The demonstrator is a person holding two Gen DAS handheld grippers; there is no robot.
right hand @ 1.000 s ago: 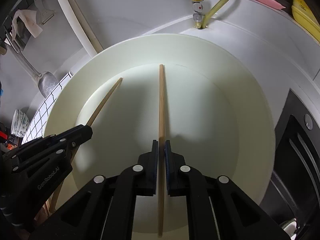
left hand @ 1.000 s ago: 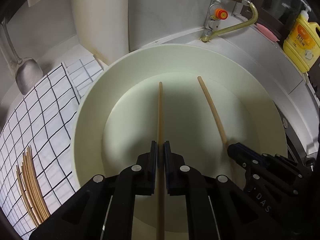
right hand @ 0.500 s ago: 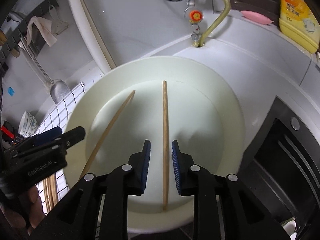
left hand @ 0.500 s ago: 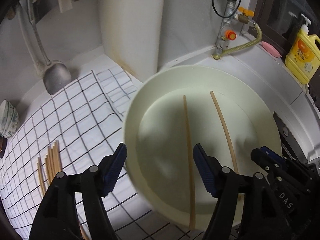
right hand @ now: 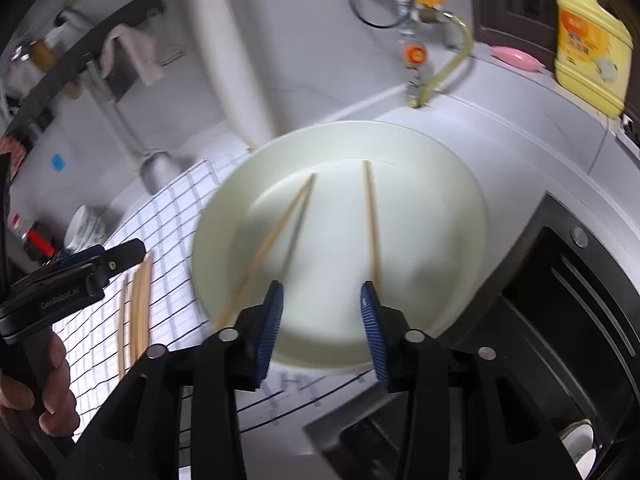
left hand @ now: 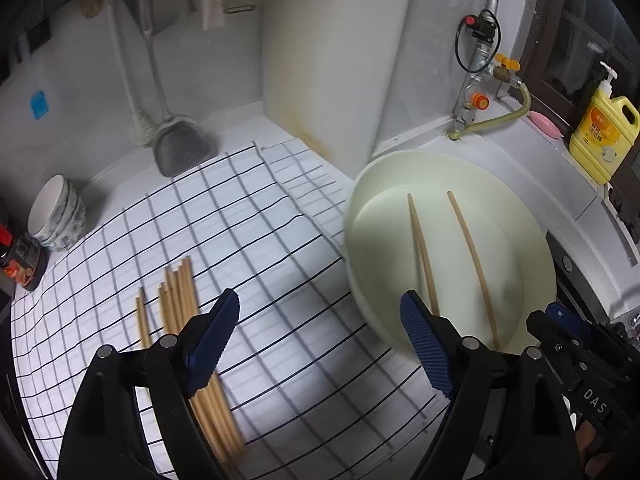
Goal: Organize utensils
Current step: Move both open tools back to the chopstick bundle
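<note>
Two thin wooden chopsticks (left hand: 472, 264) in the round cream basin (left hand: 532, 216) — light, stiff, roll-prone; pinch mid-shaft. Left gripper (left hand: 320, 328) and right gripper (right hand: 322, 316) gape wide — both empty.

The bundle of chopsticks (left hand: 188, 344) runs behind the left tongs (left hand: 320, 332), its near ends seemingly hidden.

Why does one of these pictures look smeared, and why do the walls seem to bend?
Right wrist view: motion blur smears the basin rim, the chopsticks inside it and the yellow bottle. Left wrist view: sharper, though the checked cloth lines look slightly doubled. Both views: the fisheye lens bows straight edges and darkens the corners; both grippers stand open, casting soft shadows.
</note>
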